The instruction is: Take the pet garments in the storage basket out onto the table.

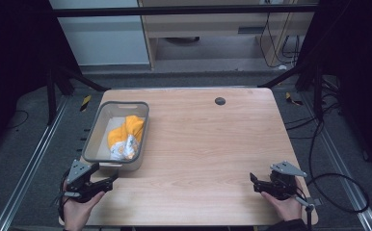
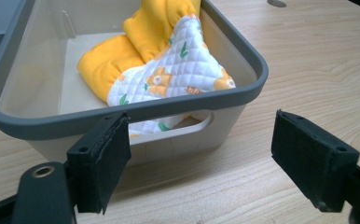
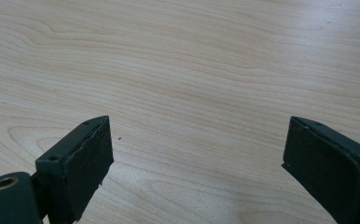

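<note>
My left gripper (image 1: 111, 180) gapes empty just before the bin (image 2: 243, 91), where the quilted mitt (image 2: 169, 77) lies bunched. My right gripper (image 3: 197, 163) (also spread, empty) hovers over bare table (image 1: 208, 144); reaching in low, I could knock the rim and shove the bin.

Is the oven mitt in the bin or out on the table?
In: the oven mitt lies crumpled inside the grey bin.

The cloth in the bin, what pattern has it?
Yellow, with white quilting printed in orange and green; the cloth shows best in the left gripper view.
</note>
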### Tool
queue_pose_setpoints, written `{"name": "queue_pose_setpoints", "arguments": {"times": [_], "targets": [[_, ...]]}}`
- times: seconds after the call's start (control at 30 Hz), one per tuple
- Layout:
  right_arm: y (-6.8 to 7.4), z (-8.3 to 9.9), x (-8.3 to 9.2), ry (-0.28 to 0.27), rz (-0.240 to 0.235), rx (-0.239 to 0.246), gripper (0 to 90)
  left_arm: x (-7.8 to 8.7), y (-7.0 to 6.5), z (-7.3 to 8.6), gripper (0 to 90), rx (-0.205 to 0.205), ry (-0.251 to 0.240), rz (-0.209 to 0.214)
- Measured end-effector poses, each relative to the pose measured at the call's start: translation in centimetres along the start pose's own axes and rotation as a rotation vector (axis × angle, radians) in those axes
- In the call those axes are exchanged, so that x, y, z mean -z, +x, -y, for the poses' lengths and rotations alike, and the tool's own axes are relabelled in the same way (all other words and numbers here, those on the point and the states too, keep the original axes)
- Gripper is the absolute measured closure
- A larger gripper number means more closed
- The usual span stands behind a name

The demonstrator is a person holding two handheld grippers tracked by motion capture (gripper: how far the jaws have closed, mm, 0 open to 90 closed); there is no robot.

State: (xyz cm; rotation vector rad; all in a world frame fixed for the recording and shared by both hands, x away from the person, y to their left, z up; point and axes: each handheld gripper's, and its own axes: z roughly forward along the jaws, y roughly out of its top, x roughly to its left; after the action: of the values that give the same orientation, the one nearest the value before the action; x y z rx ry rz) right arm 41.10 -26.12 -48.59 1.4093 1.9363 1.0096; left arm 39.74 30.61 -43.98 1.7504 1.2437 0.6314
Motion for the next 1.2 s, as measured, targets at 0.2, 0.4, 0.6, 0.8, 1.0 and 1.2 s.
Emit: {"name": "queue_pose_setpoints", "arguments": {"times": [0.2,0.4,0.6,0.8,1.0,1.2], "targets": [[0.1,0.0,0.0,0.004,-0.003,0.002,8.2,0.2,-0.1,-0.5,20.0,-0.006,-0.01,0.001],[0.2,0.0,-0.1,0.002,0.001,0.013,8.6,0.5,-0.1,-1.4,20.2,-0.017,-0.025,-0.004],[0.2,0.0,-0.1,-0.002,0.001,0.01,9.0,0.9,0.2,-1.8,20.6,-0.006,-0.041,-0.004],[0.3,0.0,-0.2,-0.002,-0.001,0.013,9.0,0.8,0.1,-2.5,21.1,-0.011,-0.043,0.0],[0.2,0.1,-0.2,-0.003,0.001,0.008,9.1,0.4,0.0,-3.5,21.2,-0.018,-0.048,0.001],[0.2,0.1,-0.2,-0.003,0.001,0.008,9.1,0.0,0.0,-4.6,21.5,-0.014,-0.061,0.004]]}}
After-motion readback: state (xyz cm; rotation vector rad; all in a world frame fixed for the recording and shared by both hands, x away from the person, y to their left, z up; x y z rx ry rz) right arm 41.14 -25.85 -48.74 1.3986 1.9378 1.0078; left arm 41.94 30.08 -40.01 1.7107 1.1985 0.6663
